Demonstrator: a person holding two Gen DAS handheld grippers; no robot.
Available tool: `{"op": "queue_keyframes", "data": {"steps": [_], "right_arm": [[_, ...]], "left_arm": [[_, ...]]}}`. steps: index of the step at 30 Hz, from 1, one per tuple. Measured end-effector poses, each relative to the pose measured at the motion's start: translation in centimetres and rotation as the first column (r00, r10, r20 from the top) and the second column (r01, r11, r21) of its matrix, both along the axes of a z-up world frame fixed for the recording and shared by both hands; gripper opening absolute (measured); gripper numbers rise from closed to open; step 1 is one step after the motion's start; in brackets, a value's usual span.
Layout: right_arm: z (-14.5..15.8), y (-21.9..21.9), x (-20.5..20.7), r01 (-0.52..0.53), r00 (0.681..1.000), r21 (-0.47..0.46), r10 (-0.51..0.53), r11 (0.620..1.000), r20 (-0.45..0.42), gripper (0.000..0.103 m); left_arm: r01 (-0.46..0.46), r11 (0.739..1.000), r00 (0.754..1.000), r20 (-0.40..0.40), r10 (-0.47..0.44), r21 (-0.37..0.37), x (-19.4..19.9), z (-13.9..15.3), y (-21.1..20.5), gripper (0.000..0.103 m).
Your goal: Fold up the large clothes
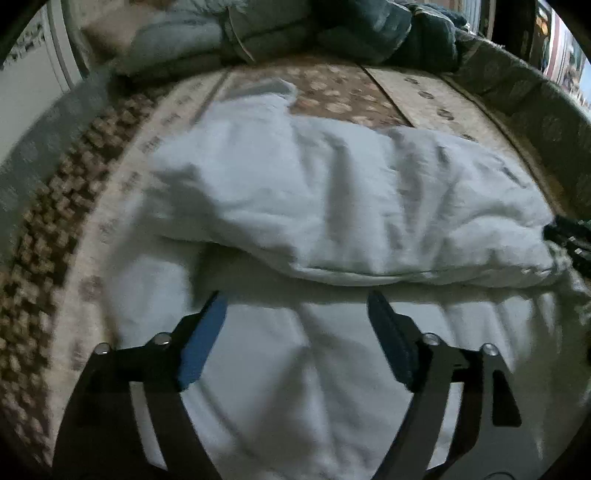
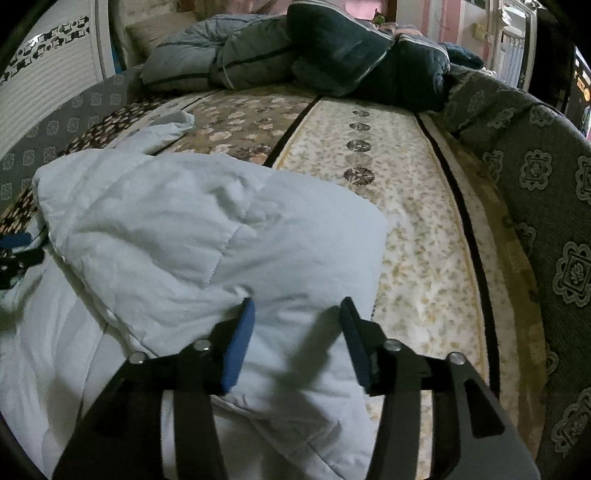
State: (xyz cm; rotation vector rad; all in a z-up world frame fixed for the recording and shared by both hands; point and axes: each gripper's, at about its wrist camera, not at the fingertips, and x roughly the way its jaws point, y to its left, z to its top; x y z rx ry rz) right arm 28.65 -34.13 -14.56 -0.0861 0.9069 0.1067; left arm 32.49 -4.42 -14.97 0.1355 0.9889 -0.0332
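A bedroom in a home, seen across a made-up bed.

A wide bed (image 2: 417, 229) was covered with a patterned floral bedspread (image 2: 236, 125), and dark padded quilts (image 2: 332, 55) were heaped at its far end beside a pillow (image 2: 155, 29). A white padded garment (image 2: 192, 236) was laid out on the bedspread. A white panelled cabinet (image 2: 48, 85) was seen at the left, and pink walls (image 2: 447, 22) behind.
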Motion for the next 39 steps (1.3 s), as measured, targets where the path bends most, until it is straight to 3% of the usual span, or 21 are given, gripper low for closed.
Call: {"op": "queue_keyframes", "data": {"steps": [1, 4, 6, 8, 11, 13, 20, 23, 28, 32, 34, 36, 39], "right_arm": [[0.1, 0.0, -0.1, 0.003, 1.0, 0.001, -0.003, 1.0, 0.001, 0.053], [0.0, -0.1, -0.5, 0.008, 1.0, 0.002, -0.008, 1.0, 0.0, 0.055], [0.0, -0.1, -0.6, 0.009, 1.0, -0.003, -0.009, 1.0, -0.001, 0.057], [0.0, -0.2, -0.6, 0.01, 1.0, -0.003, -0.01, 1.0, -0.004, 0.057], [0.1, -0.1, -0.6, 0.01, 1.0, -0.012, -0.01, 1.0, -0.008, 0.057], [0.1, 0.1, -0.5, 0.008, 1.0, -0.022, -0.008, 1.0, -0.011, 0.057], [0.2, 1.3, -0.1, 0.0, 1.0, -0.027, 0.0, 1.0, -0.016, 0.057], [0.2, 1.9, 0.1, -0.013, 1.0, -0.057, 0.012, 0.998, -0.017, 0.057], [0.2, 1.7, 0.1, 0.006, 1.0, -0.035, -0.007, 0.999, -0.021, 0.058], [0.2, 1.8, -0.3, 0.007, 1.0, -0.028, -0.008, 1.0, -0.018, 0.059], [0.2, 1.7, -0.4, 0.014, 1.0, -0.022, -0.015, 1.0, -0.021, 0.059], [0.4, 1.7, -0.5, 0.024, 0.999, -0.012, -0.024, 1.0, -0.024, 0.059], [1.0, 1.8, -0.9, 0.015, 1.0, -0.012, -0.016, 1.0, -0.017, 0.059]], "left_arm": [[-0.009, 0.999, 1.0, 0.007, 0.009, 0.036, -0.1, 0.1, 0.9, 0.09], [-0.055, 0.987, 0.998, -0.011, 0.057, 0.152, 0.8, -0.4, 4.8, 0.089], [-0.103, 0.97, 0.993, -0.035, 0.113, 0.219, 1.7, -1.2, 6.7, 0.075], [-0.168, 0.95, 0.979, -0.066, 0.191, 0.262, 2.8, -1.9, 9.3, 0.044], [-0.249, 0.957, 0.959, -0.103, 0.265, 0.149, 4.3, -1.4, 13.2, 0.045], [-0.269, 0.956, 0.954, -0.106, 0.281, 0.12, 5.4, -0.8, 14.3, 0.046], [-0.289, 0.948, 0.945, -0.117, 0.304, 0.133, 10.8, -0.1, 14.5, 0.046], [-0.28, 0.945, 0.952, -0.08, 0.297, 0.171, 12.1, -0.3, 13.5, 0.046], [-0.372, 0.9, 0.919, -0.049, 0.392, 0.227, 8.4, 0.1, 19.5, 0.045], [-0.439, 0.864, 0.873, -0.111, 0.475, 0.245, 5.0, -2.0, 25.0, 0.04], [-0.42, 0.864, 0.87, -0.148, 0.471, 0.279, 4.2, -3.7, 25.7, 0.04], [-0.402, 0.863, 0.879, -0.136, 0.458, 0.307, 3.8, -3.7, 25.4, 0.04], [-0.425, 0.873, 0.882, -0.109, 0.459, 0.24, 3.6, -1.2, 25.0, 0.039]]}}
